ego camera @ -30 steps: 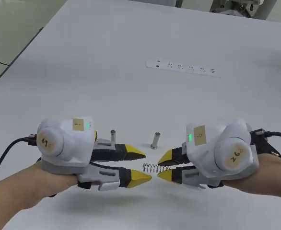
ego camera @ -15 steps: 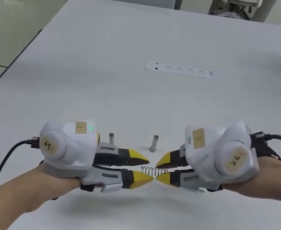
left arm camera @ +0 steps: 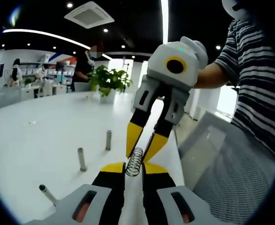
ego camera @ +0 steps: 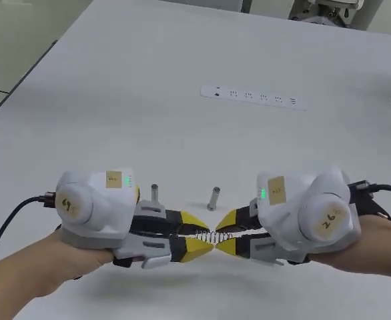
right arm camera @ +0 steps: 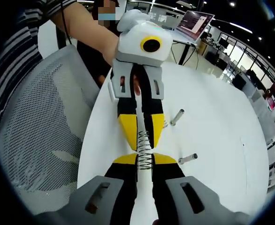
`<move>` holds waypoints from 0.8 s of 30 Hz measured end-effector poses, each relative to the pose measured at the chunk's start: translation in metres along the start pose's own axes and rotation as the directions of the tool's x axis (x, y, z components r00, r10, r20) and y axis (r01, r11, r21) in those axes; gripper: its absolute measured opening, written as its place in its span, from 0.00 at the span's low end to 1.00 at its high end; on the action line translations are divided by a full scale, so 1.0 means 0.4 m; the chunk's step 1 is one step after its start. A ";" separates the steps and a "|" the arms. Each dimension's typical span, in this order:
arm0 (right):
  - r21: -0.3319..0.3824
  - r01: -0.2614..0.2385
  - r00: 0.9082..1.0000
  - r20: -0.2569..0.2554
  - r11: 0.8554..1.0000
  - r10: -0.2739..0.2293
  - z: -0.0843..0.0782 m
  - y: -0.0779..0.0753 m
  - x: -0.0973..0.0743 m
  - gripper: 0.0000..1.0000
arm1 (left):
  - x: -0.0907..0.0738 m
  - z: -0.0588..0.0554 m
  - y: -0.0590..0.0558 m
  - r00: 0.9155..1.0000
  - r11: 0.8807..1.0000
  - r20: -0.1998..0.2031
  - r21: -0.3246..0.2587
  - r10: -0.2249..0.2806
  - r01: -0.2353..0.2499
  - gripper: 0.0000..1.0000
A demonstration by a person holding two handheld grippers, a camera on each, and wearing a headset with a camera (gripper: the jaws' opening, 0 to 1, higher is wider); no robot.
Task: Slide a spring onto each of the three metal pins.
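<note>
We see the spring held up in the air between the two tongs, a little above the white surface. It lies level. In the head view its long side runs from left to right, with one end toward each hand. The left tongs pinch its left end and the right tongs pinch its right end. So both tongs are closed on the spring, and their yellow tips come nearly nose to nose. In each gripper view the spring points straight ahead, from that view's own tips to the other tips.

The round white body of the right tongs has "26" written on it by hand. The left one has two marks as well, but we cannot read them for sure. Each body also has a small tan sticker on top, with writing too small to read, and a little green light beside it.

The spring is a thin coil of shiny silver wire, with many small rings close together.

In the left gripper view we count three grey metal pins in a row on the surface. In the head view two of them stand upright just behind the spring. A long white power strip lies far back, well apart from it all.
</note>
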State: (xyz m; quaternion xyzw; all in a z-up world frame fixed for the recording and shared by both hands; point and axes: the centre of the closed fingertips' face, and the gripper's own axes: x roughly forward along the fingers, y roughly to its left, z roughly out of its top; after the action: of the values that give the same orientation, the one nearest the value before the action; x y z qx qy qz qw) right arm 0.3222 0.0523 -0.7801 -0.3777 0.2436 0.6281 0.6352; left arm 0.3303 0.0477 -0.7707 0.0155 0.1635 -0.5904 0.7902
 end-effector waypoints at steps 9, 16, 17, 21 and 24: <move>0.001 -0.002 1.000 0.001 1.000 0.002 -0.001 0.002 0.000 0.08 | -0.001 0.001 -0.005 1.000 1.000 -0.001 0.008 -0.009 0.009 0.04; 0.004 -0.001 1.000 0.003 1.000 0.001 -0.003 0.000 -0.003 0.08 | 0.000 0.004 -0.010 1.000 1.000 0.001 0.018 -0.022 0.022 0.02; 0.004 -0.001 1.000 0.003 1.000 0.001 -0.002 0.000 -0.003 0.08 | 0.000 0.004 -0.010 1.000 0.999 0.000 0.021 -0.024 0.024 0.02; 0.010 -0.003 1.000 0.008 1.000 0.002 -0.001 0.002 -0.004 0.08 | -0.001 0.004 -0.011 1.000 0.999 -0.001 0.025 -0.028 0.028 0.02; 0.005 -0.003 1.000 0.005 1.000 0.003 -0.003 0.005 -0.002 0.08 | 0.000 0.002 -0.014 0.999 0.999 -0.005 0.024 -0.033 0.033 0.02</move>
State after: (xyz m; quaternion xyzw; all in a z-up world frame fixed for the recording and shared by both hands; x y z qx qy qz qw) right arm 0.3204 0.0508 -0.7804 -0.3740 0.2444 0.6295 0.6357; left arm 0.3252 0.0459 -0.7687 0.0238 0.1583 -0.6054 0.7797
